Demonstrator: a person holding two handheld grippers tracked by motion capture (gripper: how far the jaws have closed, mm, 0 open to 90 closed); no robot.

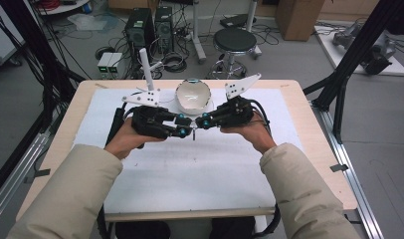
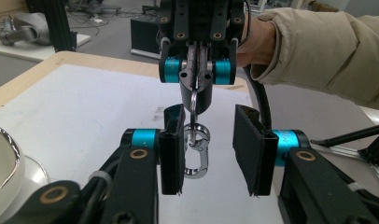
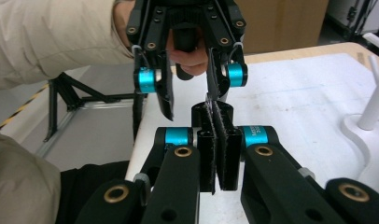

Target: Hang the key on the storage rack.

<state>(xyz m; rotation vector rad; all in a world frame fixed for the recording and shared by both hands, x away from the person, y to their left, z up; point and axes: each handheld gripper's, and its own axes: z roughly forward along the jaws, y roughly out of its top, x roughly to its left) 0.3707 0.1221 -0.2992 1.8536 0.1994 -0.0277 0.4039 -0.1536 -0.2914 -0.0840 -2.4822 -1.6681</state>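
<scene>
Above the white mat on the table (image 1: 309,164), my right gripper (image 1: 204,122) has its jaws clamped on a key ring (image 2: 193,100) (carabiner (image 2: 196,156) dangling); my left gripper (image 1: 182,125) stands half open around the carabiner, one pad just beside it.

Puffy beige jacket sleeves (image 1: 70,194) cover both forearms. Each black two-jaw gripper (image 1: 182,125) has cyan collars, brass-ringed screws, a trailing black cable and a grey three-cornered plate (image 1: 242,85).

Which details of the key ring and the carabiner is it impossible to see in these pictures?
- High view: carabiner too small between the grippers.
- Left gripper view: key ring top hidden in the shut right gripper.
- Right gripper view: both hidden behind the right gripper pads.
</scene>
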